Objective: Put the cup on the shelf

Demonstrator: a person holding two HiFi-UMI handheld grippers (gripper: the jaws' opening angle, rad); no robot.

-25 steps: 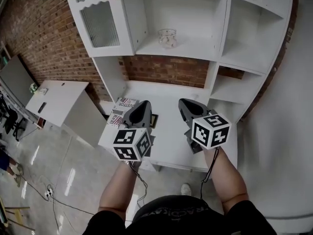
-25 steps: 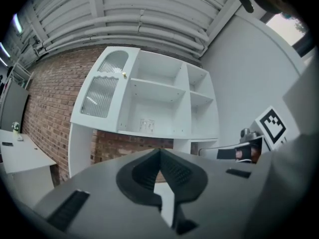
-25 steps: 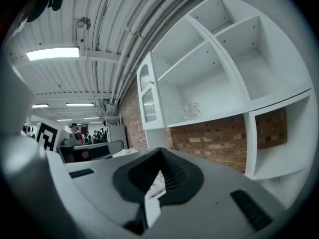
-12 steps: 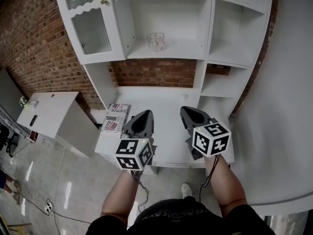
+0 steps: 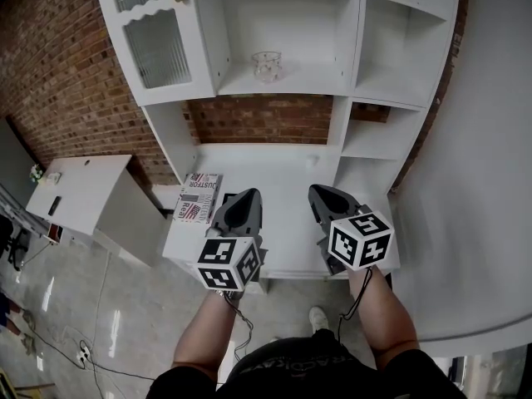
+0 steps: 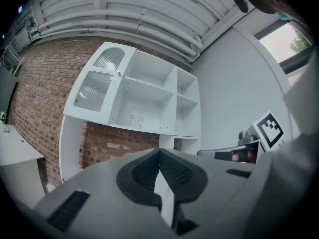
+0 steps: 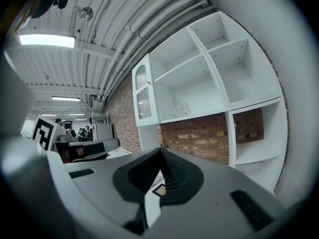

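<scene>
On the shelf (image 5: 309, 81), a seemingly glass cup (image 5: 266, 66); left gripper (image 5: 248, 194), right gripper (image 5: 318, 191) both closed.

light: bright, even | source: ceiling strip (image 7: 47, 40) | edges: fisheye-warped, dark | foreground: seemingly soft

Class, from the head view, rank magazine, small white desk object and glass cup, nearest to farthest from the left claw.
1. Magazine, on the desk, just left of the left claw.
2. Small white object, back right on the desk.
3. Glass cup, up on the shelf.
</scene>
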